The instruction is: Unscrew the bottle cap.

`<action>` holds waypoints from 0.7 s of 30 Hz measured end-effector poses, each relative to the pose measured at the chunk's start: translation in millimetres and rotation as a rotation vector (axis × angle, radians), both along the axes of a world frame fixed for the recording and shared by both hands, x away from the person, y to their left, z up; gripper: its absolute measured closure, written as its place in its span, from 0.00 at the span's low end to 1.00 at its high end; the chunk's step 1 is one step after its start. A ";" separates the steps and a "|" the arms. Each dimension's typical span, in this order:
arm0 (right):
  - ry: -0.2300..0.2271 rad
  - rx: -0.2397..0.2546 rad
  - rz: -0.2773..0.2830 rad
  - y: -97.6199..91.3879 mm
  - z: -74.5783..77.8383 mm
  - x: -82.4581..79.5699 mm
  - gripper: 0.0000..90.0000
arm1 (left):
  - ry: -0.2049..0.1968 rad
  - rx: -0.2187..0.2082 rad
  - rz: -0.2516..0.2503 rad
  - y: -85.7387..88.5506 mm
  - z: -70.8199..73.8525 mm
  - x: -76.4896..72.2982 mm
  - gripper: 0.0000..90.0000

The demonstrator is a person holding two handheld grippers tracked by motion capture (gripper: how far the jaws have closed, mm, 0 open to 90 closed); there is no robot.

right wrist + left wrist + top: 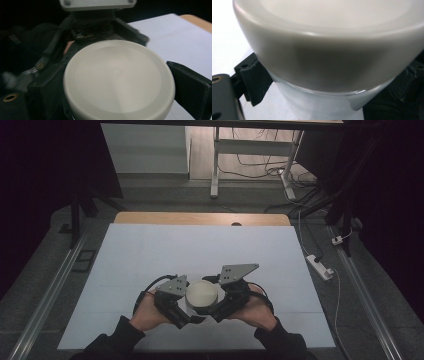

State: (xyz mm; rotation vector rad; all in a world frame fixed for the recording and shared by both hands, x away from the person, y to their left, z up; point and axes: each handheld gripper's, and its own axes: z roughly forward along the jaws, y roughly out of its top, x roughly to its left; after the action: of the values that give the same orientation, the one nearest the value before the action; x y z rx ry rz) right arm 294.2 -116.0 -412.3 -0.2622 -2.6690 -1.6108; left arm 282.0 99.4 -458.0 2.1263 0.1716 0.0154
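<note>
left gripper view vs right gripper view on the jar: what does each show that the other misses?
Left gripper view alone: the clear jar body under the lid's side wall, jaws on either side of it. Right gripper view alone: the lid's flat top with a small square mark, jaws flanking its rim, plus the left gripper behind. Both: the cream lid and white table cover.

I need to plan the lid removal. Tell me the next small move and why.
Probably twist the right tool to loosen the cream lid while the left tool steadies the translucent jar body. The right tool's jaws flank the lid's rim, the left's flank the body just under it, and the lid sits fully on.
</note>
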 end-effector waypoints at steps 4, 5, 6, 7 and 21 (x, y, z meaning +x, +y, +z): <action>-0.015 -0.014 0.104 -3.0 -1.1 -1.0 0.08 | -0.012 0.015 -0.073 -3.0 -1.2 -3.6 0.09; -0.032 -0.020 0.137 -4.0 -1.4 -2.1 0.08 | -0.016 0.020 -0.088 -3.4 -1.5 -4.1 0.09; -0.039 -0.024 0.153 -4.4 -1.8 -3.1 0.08 | -0.020 0.022 -0.104 -4.3 -2.3 -5.3 0.09; -0.048 -0.032 0.175 -4.7 -2.0 -4.3 0.08 | -0.021 0.025 -0.110 -4.9 -2.6 -5.8 0.09; -0.032 -0.043 -0.126 -4.5 12.6 -6.4 0.00 | -0.014 0.015 0.167 2.5 -4.3 4.7 0.09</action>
State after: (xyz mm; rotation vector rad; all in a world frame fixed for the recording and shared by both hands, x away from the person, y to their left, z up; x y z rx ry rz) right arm 287.8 -120.6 -399.7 -0.4162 -2.7660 -1.6041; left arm 286.7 101.9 -462.3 2.1206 0.3417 0.1306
